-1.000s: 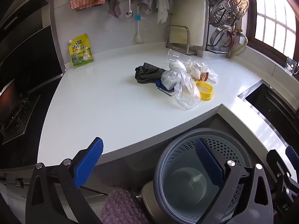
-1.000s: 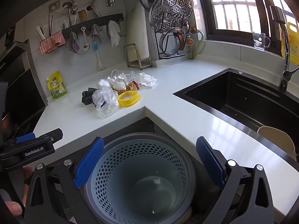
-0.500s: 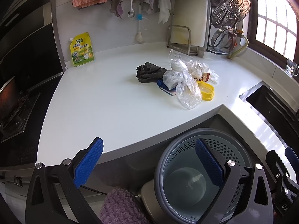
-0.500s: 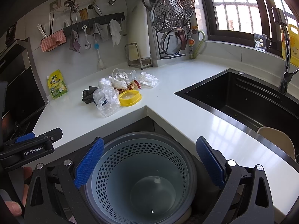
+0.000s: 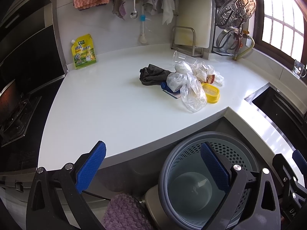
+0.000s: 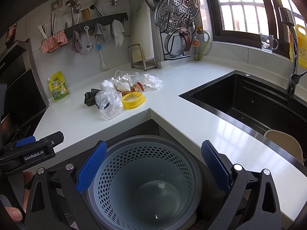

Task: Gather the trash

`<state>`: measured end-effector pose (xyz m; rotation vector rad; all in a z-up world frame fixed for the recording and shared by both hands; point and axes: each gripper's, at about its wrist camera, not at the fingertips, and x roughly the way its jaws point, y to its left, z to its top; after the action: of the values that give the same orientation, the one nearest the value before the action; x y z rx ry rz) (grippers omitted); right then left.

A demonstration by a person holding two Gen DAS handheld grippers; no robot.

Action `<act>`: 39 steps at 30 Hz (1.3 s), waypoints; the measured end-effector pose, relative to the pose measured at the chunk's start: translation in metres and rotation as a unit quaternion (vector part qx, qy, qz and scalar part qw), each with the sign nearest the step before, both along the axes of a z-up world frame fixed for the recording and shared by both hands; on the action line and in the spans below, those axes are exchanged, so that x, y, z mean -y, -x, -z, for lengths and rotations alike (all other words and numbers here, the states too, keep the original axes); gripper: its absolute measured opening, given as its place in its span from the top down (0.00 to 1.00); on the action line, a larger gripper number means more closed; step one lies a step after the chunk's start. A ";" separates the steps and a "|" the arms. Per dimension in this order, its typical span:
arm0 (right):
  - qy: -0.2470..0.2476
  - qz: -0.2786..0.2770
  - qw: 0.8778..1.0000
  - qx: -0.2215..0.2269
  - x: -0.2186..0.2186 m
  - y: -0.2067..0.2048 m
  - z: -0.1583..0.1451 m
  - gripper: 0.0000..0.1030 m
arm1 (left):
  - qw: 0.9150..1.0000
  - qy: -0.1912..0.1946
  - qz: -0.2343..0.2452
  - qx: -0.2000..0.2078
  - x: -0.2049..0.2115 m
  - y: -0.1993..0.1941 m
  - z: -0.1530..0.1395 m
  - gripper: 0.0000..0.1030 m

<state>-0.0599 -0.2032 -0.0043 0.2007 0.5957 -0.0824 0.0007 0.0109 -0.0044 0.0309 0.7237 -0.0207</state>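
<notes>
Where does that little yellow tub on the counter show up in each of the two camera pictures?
Left wrist view: the yellow tub sits right of centre, at the right edge of the trash pile, beside a clear plastic bag.
Right wrist view: the yellow tub sits left of centre, near the counter's inner corner.
Shared landmark: the grey bin below the counter, nearest the camera in both.

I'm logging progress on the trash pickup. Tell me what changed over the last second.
Little changed. The left gripper eased slightly forward toward the counter, so the trash pile sits a bit lower in its view; the right gripper barely shifted above the trash bin. Nothing was grasped or released: both grippers stay open and empty, and the pile lies untouched.
</notes>
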 end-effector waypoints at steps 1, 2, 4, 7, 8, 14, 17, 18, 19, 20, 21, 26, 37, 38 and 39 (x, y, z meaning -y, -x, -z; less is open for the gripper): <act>0.000 0.001 1.000 0.000 0.000 0.000 0.000 0.08 | 1.000 0.000 0.000 -0.001 0.000 0.000 0.000 0.06; 0.000 0.001 1.000 0.000 0.000 0.000 0.000 0.08 | 1.000 0.000 0.000 0.000 0.002 0.001 0.001 0.06; 0.000 0.001 1.000 0.000 0.000 0.000 0.000 0.08 | 1.000 -0.001 0.001 0.000 0.002 0.001 0.000 0.06; 0.000 0.001 1.000 0.000 0.000 0.000 0.000 0.08 | 1.000 -0.002 0.002 0.001 0.003 0.001 0.000 0.06; 0.000 0.001 1.000 0.000 0.000 0.000 0.000 0.08 | 1.000 -0.001 0.002 0.000 0.003 0.001 0.001 0.06; -0.002 0.000 1.000 0.000 0.001 0.000 0.001 0.08 | 1.000 -0.001 0.002 0.000 0.003 0.001 0.001 0.06; -0.002 0.000 1.000 0.000 0.001 0.000 0.001 0.08 | 1.000 -0.002 0.002 0.000 0.003 0.001 0.001 0.06; -0.002 0.000 1.000 0.000 0.001 0.000 0.001 0.08 | 1.000 -0.002 0.002 0.000 0.003 0.001 0.001 0.06; -0.002 0.001 1.000 0.000 0.000 0.000 0.001 0.08 | 1.000 -0.001 0.002 0.000 0.003 0.001 0.001 0.06; -0.001 0.001 1.000 0.000 0.000 0.000 0.001 0.08 | 1.000 -0.001 0.002 0.000 0.003 0.001 0.001 0.06; -0.002 0.000 1.000 -0.001 0.000 0.000 0.001 0.08 | 1.000 -0.001 0.002 0.000 0.003 0.001 0.001 0.06; -0.003 -0.001 1.000 -0.002 0.000 -0.001 0.003 0.08 | 1.000 -0.002 0.002 -0.002 0.003 0.001 0.003 0.06; -0.003 -0.002 1.000 -0.003 -0.002 -0.001 0.004 0.08 | 1.000 -0.004 0.002 -0.005 0.002 0.000 0.007 0.06; -0.003 -0.002 1.000 -0.003 -0.002 -0.002 0.004 0.08 | 1.000 -0.003 0.003 -0.005 0.002 0.000 0.007 0.06; -0.003 -0.002 1.000 -0.003 -0.002 -0.002 0.005 0.08 | 1.000 -0.004 0.003 -0.005 0.002 0.000 0.007 0.06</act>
<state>-0.0580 -0.2011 -0.0092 0.2049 0.6031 -0.0769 0.0011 0.0084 -0.0109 0.0395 0.7338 -0.0231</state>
